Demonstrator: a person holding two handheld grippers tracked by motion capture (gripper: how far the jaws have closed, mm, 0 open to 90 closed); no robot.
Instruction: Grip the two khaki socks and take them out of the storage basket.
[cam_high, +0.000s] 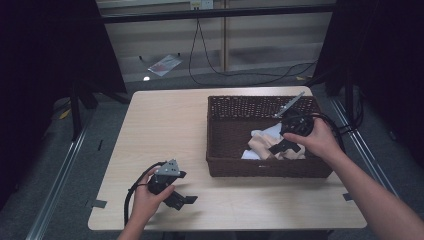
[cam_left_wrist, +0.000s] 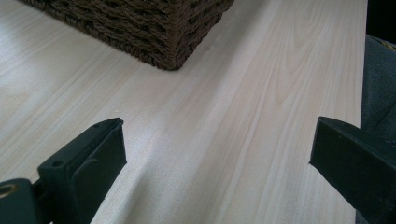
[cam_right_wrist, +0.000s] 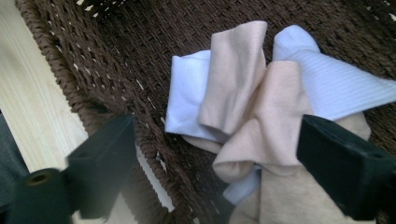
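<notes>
A dark brown wicker basket (cam_high: 260, 167) stands on the right half of the pale wooden table (cam_high: 165, 125). Inside it lie crumpled beige cloths (cam_high: 260, 145) and white cloths (cam_high: 270, 131). My right gripper (cam_high: 281, 144) hovers inside the basket, over the pile, and is open. In the right gripper view the right gripper (cam_right_wrist: 217, 135) has its jaws either side of a beige cloth (cam_right_wrist: 261, 116), above a folded white cloth (cam_right_wrist: 187, 93), touching neither. My left gripper (cam_high: 184, 189) is open near the table's front left; the left gripper (cam_left_wrist: 217, 140) has bare wood between its jaws, short of the basket corner (cam_left_wrist: 159, 37).
Black cables (cam_high: 210, 70) trail across the grey floor behind the table, near a flat packet (cam_high: 164, 64). Dark curtains flank both sides. Metal rails (cam_high: 60, 180) run along the floor left and right of the table. The left half of the table is bare wood.
</notes>
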